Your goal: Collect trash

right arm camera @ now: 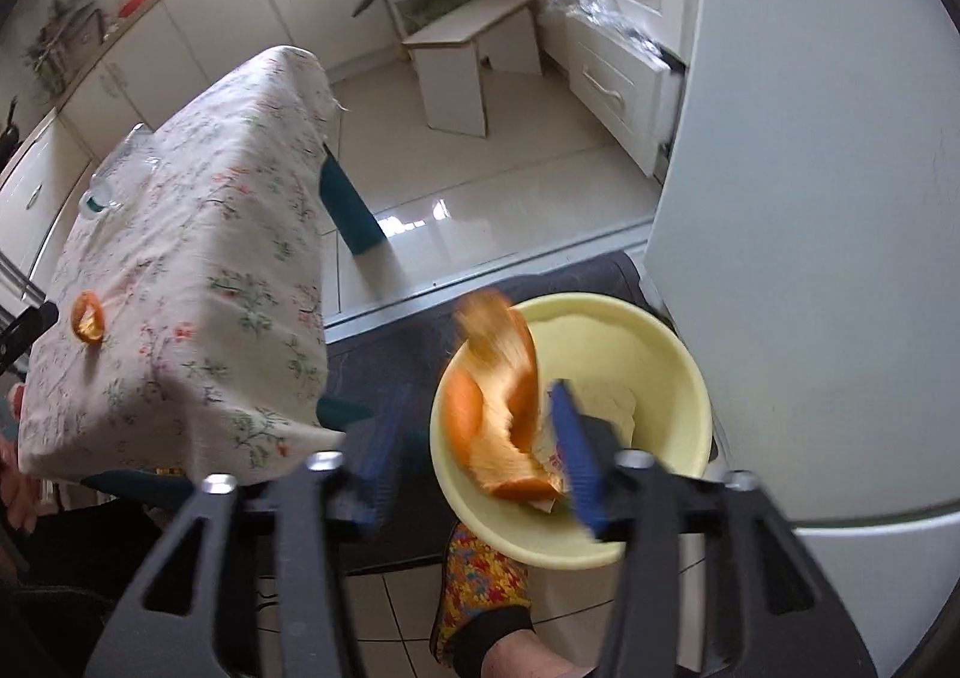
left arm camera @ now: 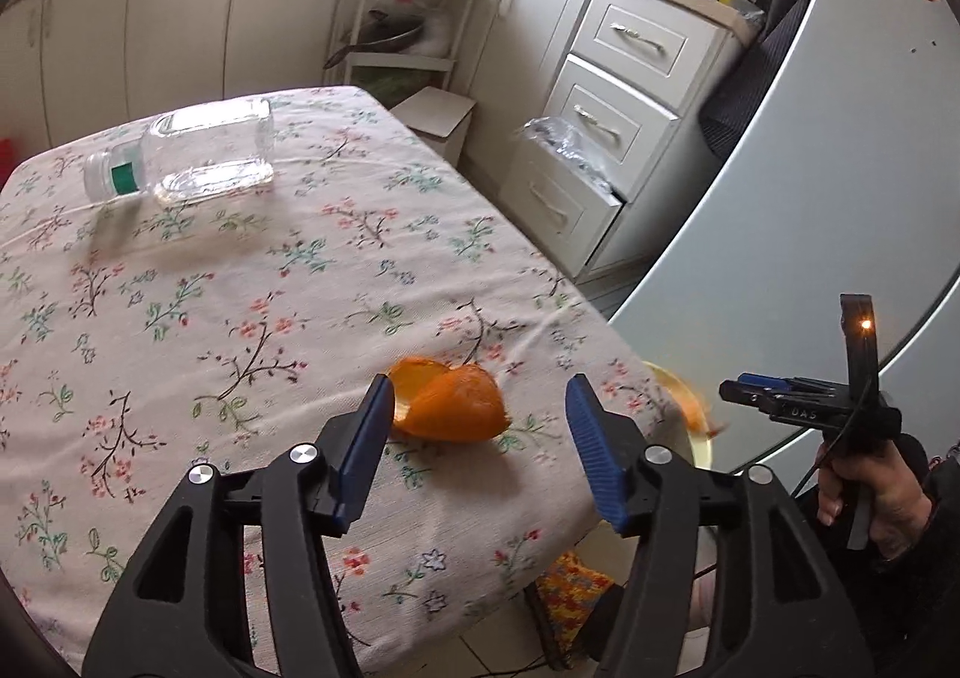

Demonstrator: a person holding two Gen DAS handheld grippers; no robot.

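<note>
An orange peel (left arm camera: 450, 405) lies on the flowered tablecloth (left arm camera: 240, 318) near the table's front right corner. My left gripper (left arm camera: 480, 396) is open, one blue finger on each side of the peel, neither touching it. Off the table's right edge, my right gripper (right arm camera: 474, 408) is open above a pale yellow bowl (right arm camera: 630, 342) on the floor. A second, blurred orange peel (right arm camera: 504, 414) hangs loose between its fingers over the bowl, which also holds some white scraps. A clear empty bottle (left arm camera: 204, 156) with a green band lies on its side at the table's far left.
A white fridge (right arm camera: 810, 198) stands close to the right of the bowl. A foot in a patterned slipper (right arm camera: 480, 588) rests on a dark mat (right arm camera: 390, 342) beside it. Further off are a small white stool (right arm camera: 468, 54) and white drawers (left arm camera: 612, 126) with a plastic bag.
</note>
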